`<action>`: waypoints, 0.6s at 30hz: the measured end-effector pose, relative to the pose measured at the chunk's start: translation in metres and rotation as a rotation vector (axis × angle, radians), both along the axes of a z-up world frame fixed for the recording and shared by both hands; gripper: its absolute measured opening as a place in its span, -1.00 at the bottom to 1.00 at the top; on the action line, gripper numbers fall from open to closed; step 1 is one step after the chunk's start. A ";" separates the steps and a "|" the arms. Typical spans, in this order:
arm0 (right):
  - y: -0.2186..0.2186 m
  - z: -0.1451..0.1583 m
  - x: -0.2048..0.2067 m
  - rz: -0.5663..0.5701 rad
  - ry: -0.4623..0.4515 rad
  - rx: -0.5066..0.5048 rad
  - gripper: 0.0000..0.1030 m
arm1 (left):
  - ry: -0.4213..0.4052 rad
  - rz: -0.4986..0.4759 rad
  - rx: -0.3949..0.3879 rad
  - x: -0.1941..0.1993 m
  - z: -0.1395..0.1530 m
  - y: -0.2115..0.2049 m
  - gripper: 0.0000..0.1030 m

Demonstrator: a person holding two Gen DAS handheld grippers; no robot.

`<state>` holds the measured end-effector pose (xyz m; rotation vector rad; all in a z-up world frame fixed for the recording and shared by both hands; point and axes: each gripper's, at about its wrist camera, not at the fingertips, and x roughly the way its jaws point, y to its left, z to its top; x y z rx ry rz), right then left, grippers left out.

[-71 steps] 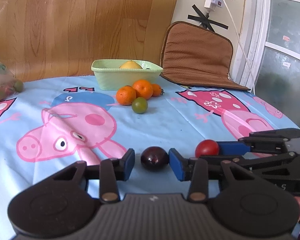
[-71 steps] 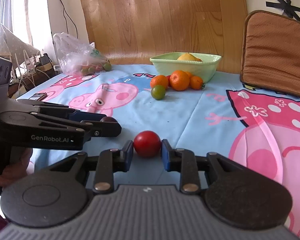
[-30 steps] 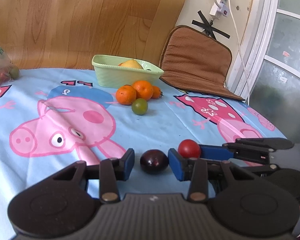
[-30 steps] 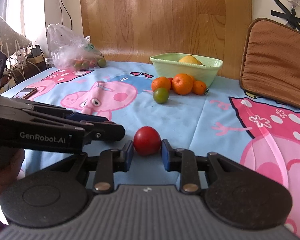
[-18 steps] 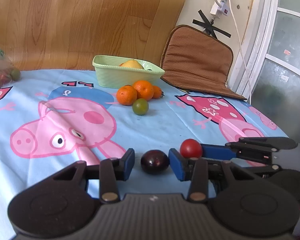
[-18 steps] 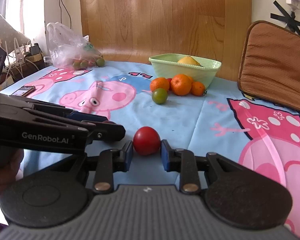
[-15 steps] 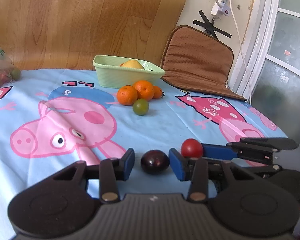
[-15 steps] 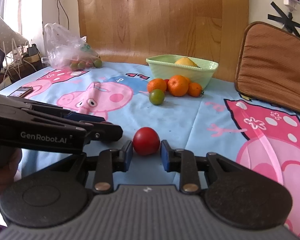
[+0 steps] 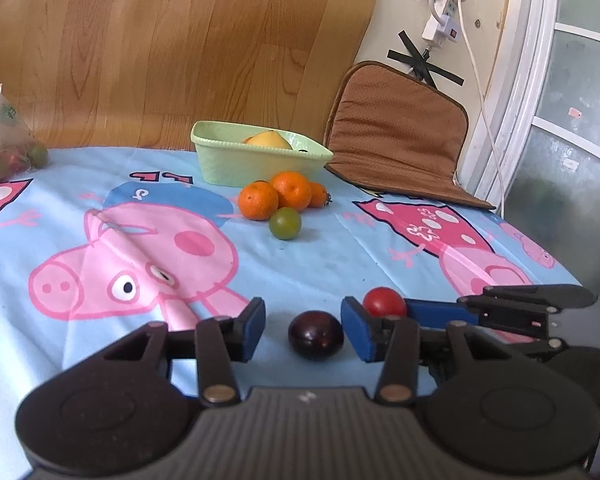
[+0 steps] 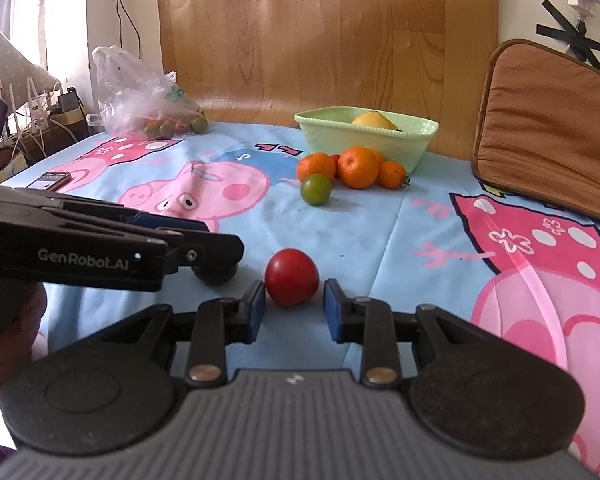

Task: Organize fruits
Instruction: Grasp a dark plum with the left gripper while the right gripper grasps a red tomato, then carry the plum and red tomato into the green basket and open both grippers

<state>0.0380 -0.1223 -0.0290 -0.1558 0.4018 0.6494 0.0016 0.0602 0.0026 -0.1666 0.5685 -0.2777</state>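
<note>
Change since the previous views: both grippers' blue pads have drawn away from their fruit, and both fruits now lie released on the cartoon-pig tablecloth (image 9: 340,248).

Left to right:
- Plastic bag (image 10: 140,96) of small fruit, far left corner.
- Phone (image 10: 52,179), left table edge.
- Left gripper (image 9: 303,326): jaws opening, narrow; dark plum (image 9: 315,335) between them, a gap on its left, its right side near the pad.
- Right gripper (image 10: 294,306): jaws opening, narrow; red tomato (image 10: 292,283) between them, near the left pad, clear of the right.
- Green tomato (image 9: 285,223), mid-table, just in front of three oranges (image 9: 290,191).
- Pale green basket (image 9: 236,160) holding a yellow fruit (image 9: 270,139), behind the oranges.
- Brown cushion (image 9: 396,136), leaning on the wall, far right.
</note>
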 end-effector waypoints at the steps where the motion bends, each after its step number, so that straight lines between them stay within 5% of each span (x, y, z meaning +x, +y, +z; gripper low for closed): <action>1: 0.000 0.000 0.000 0.001 -0.001 -0.001 -0.32 | -0.001 0.001 0.000 0.000 0.000 0.000 -0.16; 18: -0.004 0.001 -0.001 0.006 -0.003 0.008 -0.31 | -0.016 -0.030 0.008 -0.008 0.002 0.000 -0.08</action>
